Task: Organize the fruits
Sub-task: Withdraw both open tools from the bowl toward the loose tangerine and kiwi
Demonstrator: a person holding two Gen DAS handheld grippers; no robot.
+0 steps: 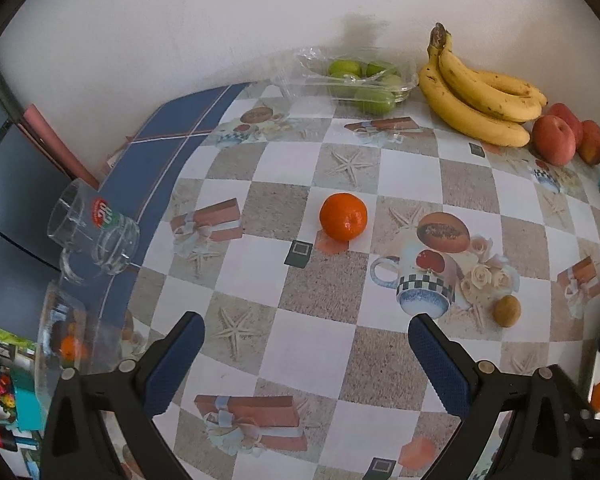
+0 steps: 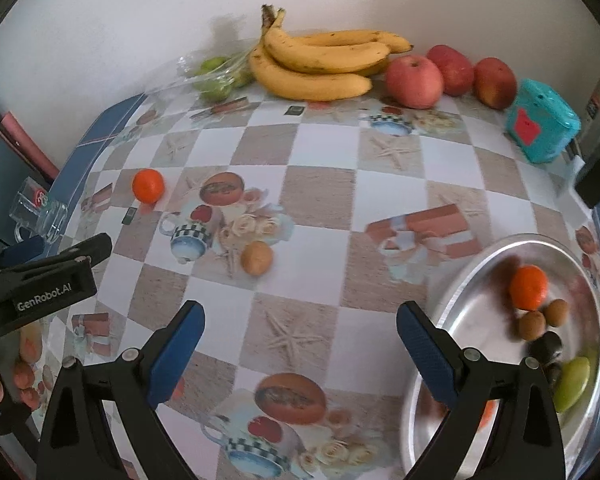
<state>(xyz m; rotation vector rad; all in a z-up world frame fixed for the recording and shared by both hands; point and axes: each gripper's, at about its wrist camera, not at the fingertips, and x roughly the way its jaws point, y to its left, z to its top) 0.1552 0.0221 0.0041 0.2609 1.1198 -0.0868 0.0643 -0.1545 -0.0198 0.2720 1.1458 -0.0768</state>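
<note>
Both sets of tongs hang above the counter, spread wide and gripping nothing. The left tongs point at a lone tangerine sitting on a grey square of the checked oilcloth, well ahead of the blue pads. A small brown kiwi lies off to the right, near a printed cup. The right tongs hover with the right pad just over the rim of a metal tray. In that tray: another tangerine, two kiwis, something dark and blurred, and a green fruit. Along the back, against a plain white wall, sit a clear plastic box of green fruit, a bunch of bananas, three red apples and a teal box. On the cloth's blue border at the left edge lies a glass mug on its side. A person's fingers show on the left tool's handle.
</note>
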